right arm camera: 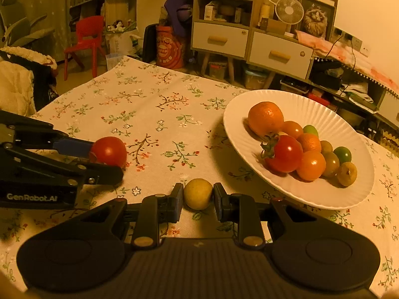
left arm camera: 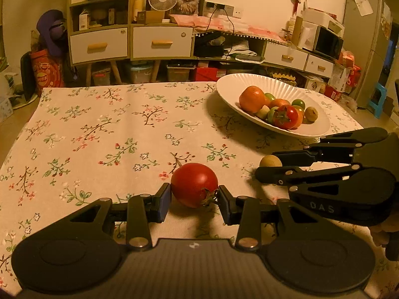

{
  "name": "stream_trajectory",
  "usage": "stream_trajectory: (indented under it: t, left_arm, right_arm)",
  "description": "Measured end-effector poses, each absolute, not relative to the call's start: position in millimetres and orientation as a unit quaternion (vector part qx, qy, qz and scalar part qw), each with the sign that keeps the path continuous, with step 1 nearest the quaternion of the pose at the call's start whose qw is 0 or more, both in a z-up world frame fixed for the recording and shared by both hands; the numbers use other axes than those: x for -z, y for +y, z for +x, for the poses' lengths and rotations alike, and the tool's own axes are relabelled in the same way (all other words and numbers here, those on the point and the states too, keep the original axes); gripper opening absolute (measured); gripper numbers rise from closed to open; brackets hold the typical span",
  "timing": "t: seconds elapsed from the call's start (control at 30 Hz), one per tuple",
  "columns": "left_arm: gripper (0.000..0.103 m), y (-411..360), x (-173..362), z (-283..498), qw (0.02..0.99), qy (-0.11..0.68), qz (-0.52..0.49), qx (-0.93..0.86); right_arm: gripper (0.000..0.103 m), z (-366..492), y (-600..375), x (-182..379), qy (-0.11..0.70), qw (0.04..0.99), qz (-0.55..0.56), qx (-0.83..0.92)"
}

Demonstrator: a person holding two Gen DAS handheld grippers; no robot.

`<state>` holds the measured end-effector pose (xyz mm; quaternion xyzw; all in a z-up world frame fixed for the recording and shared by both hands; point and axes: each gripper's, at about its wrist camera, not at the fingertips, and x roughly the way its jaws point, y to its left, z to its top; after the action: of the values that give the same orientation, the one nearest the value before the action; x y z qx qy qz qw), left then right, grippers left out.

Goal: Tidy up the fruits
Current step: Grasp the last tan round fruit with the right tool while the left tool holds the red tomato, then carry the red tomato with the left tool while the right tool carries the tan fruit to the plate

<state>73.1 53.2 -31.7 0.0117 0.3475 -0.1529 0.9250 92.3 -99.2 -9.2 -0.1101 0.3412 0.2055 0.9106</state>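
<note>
Two hand-held grippers, each closed on a fruit beside the white plate [right arm camera: 294,199].
Left of the plate, the left hand-held gripper [left arm camera: 194,199] clamped a red tomato [left arm camera: 194,185] on the floral tabletop [left arm camera: 99,134]; nearer the plate, the right hand-held gripper [right arm camera: 198,196] pinched a small yellow fruit [right arm camera: 198,193]; more fruits [right arm camera: 299,147] lay heaped on the plate.

left tongs [left arm camera: 194,196]: black, blue pads | right tongs [right arm camera: 198,194]: black, silver screws
</note>
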Motion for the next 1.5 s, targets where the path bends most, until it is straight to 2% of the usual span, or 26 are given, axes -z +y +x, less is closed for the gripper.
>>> stream_trajectory:
  t: [0.87,1.5]
  left_arm:
    - [0.042,0,13,86,0.925,0.326,0.006,0.196]
    - [0.042,-49,-16,162,0.927,0.299,0.032,0.224]
  right_arm:
    - [0.023,102,-173,-26,0.302,0.936,-0.067,-0.169]
    - [0.023,158,-218,-23,0.294,0.946,-0.03,-0.136]
